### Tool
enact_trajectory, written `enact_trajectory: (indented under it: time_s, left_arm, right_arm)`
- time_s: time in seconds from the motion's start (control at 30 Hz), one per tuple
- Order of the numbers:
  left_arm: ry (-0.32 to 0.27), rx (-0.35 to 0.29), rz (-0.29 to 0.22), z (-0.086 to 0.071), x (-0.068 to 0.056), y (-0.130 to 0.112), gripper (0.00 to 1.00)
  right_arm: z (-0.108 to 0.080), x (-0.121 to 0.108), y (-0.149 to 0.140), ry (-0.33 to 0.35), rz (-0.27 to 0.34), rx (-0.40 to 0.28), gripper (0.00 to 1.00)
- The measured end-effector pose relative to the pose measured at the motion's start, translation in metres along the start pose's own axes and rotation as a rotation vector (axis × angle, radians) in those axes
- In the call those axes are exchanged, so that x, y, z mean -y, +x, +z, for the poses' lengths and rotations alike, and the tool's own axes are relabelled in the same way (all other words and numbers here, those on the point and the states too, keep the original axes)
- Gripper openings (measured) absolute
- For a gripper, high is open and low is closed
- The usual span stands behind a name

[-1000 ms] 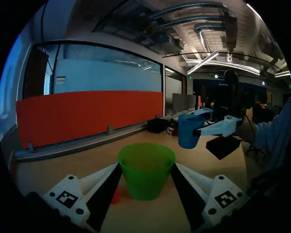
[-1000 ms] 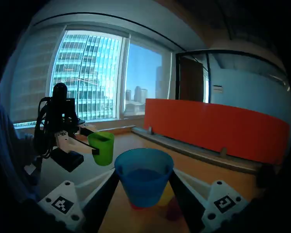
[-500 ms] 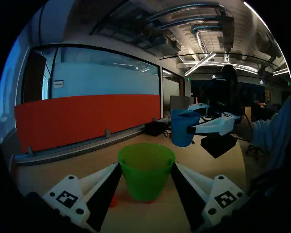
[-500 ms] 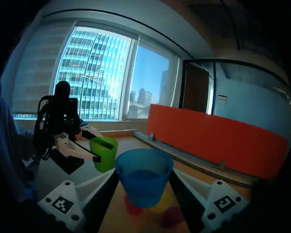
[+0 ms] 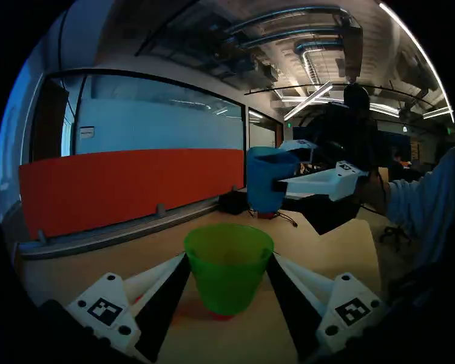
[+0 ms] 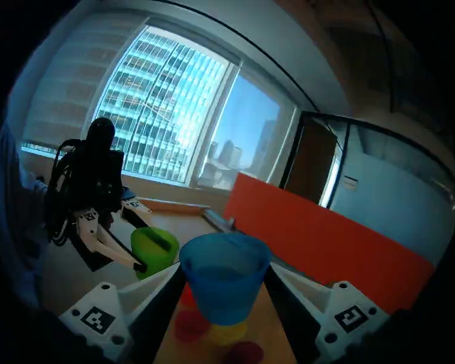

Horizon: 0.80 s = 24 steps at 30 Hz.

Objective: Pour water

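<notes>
Blue cup [image 6: 225,294] pinched by right tongs [image 6: 225,272]; green cup [image 5: 229,279] pinched by left tongs [image 5: 229,259]

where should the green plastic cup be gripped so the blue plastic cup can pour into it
Grip the green plastic cup on its upper side wall, coming level from the side, as the left gripper does. It stands upright and tapers downward, so a two-sided pinch wedges it, leaving the mouth open.

Wooden desk [image 5: 324,255], light brown top. Lower centre of the right gripper view: a red round item [image 6: 191,324] and a yellow round item [image 6: 227,332] lie on it, close together.
</notes>
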<state>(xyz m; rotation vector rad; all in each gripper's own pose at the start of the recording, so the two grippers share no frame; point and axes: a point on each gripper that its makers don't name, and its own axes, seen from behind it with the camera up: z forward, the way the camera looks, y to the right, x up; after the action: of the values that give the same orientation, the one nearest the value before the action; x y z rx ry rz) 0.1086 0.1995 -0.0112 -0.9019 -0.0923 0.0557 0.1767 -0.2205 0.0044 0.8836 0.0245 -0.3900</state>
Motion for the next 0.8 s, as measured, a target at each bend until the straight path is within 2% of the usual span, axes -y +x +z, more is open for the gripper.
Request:
enact_trajectory:
  time_s: [0.4,0.8]
  left_arm:
    - [-0.019,-0.011,0.008,0.004,-0.011,0.007,0.85]
    - [-0.025,-0.012,0.014,0.004,-0.016,0.012,0.85]
  right_arm:
    - [0.012,-0.018,0.026,-0.012,-0.196,0.007,0.89]
    - [0.028,-0.033,0.052,-0.025,-0.357,0.007,0.89]
